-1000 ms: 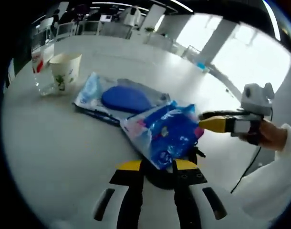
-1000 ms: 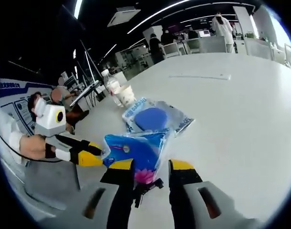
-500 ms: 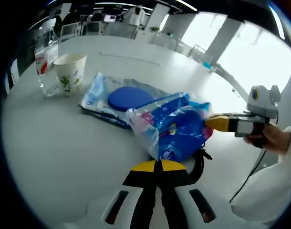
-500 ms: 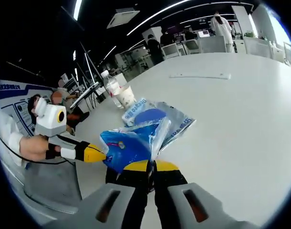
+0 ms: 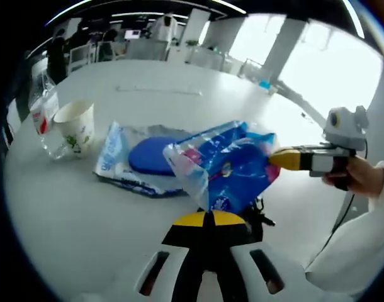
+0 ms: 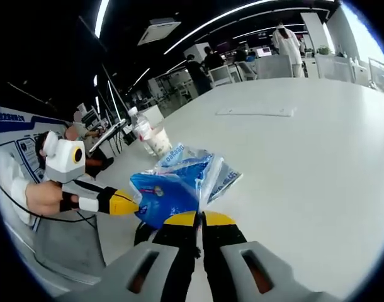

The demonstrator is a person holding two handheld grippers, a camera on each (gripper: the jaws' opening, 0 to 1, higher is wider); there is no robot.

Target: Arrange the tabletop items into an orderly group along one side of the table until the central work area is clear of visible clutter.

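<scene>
**Two-handed lift of a snack bag above the counter**

Bottle (image 5: 42, 110) and paper cup (image 5: 75, 124) stand touching at the far left of the counter (image 5: 66, 207) in the left gripper view. Beside them lies a flat clear packet (image 5: 126, 165) with a blue oval inside. Next comes the blue snack bag (image 5: 226, 170), raised off the counter and partly overlapping the packet in this view. The left hand-held gripper (image 5: 206, 220) has its jaws closed on the bag's lower edge; the right hand-held gripper (image 5: 281, 159) pinches the bag's far right corner, jaws likewise together. The bag's long axis runs roughly between the two grips. In the right gripper view the bag (image 6: 170, 192) sits directly ahead of the right hand-held gripper (image 6: 195, 219). The cup-and-bottle side lies leftward, nearer the left hand, so a placement there would probably be led by that hand.
</scene>
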